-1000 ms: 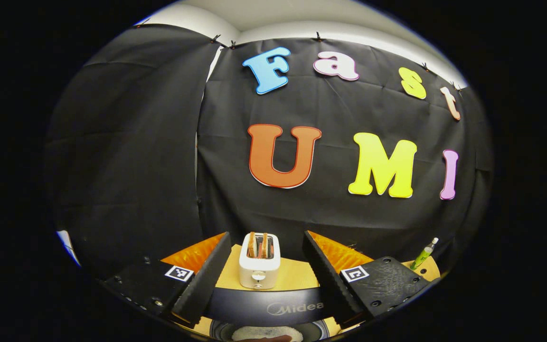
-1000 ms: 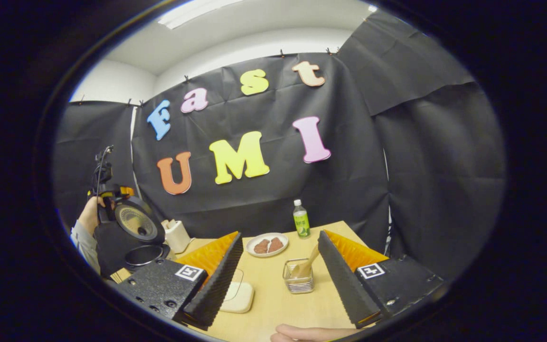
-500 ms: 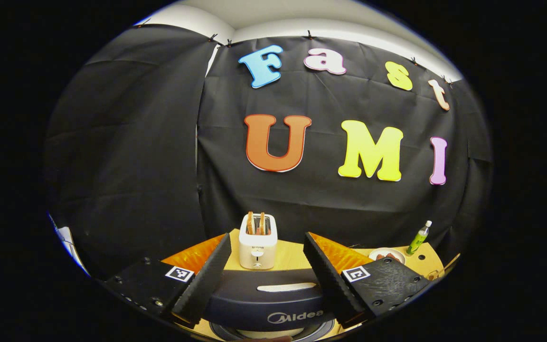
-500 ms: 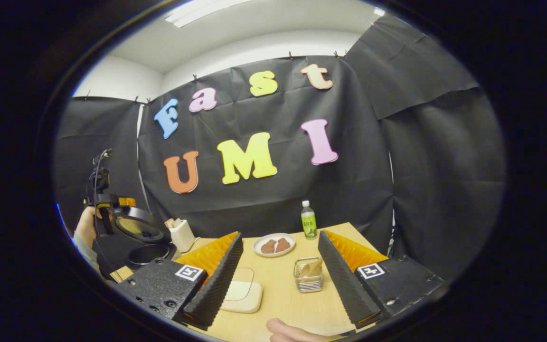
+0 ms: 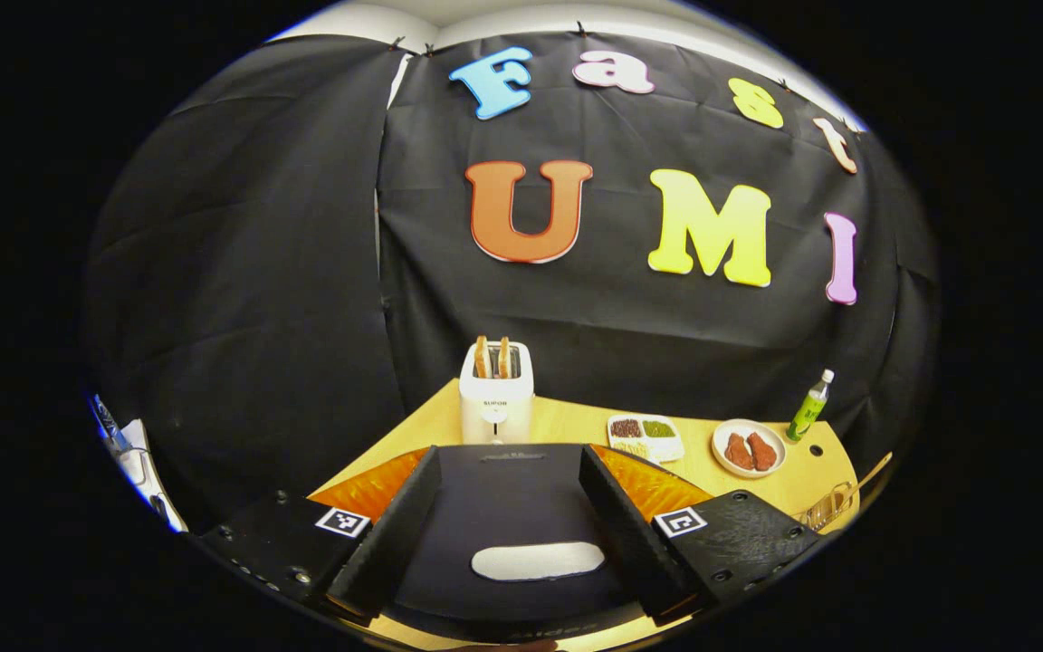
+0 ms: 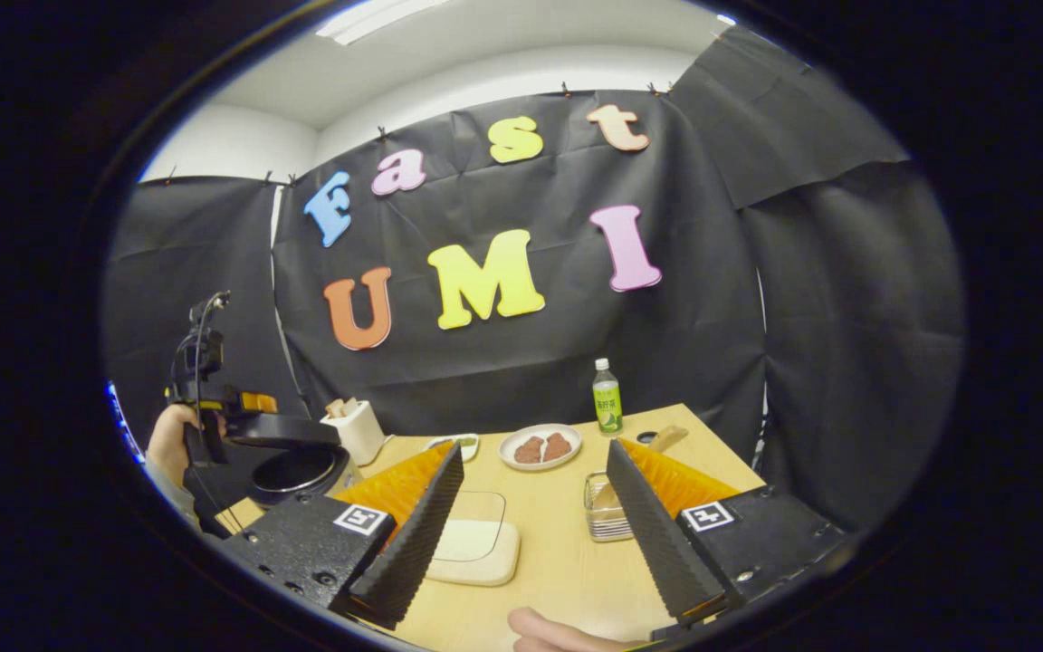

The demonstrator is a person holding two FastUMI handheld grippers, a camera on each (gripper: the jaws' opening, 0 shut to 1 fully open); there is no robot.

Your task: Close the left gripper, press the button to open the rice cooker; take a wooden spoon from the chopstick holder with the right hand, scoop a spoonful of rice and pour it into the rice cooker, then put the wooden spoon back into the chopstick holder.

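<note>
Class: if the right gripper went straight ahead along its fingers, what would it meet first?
Probably the plate of brown food on the table; the right gripper is open, and depth is unclear.

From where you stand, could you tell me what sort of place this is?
Probably a mock kitchen in a recording booth: a wooden table holds a rice cooker, toaster and plate of food, backed by black cloth.

The left gripper view is taken from close above the cooker lid (image 5: pixel 508 507), faced toward the desk's (image 5: pixel 576 426) back edge and the toaster (image 5: pixel 495 403). The right gripper view is taken from the desk's front edge, faced across it to the far right corner, with the cooker (image 6: pixel 291 462) seen at the left. By the 2 views the toaster, plate (image 5: pixel 747 448) and bottle (image 5: pixel 809 406) are shared.
</note>
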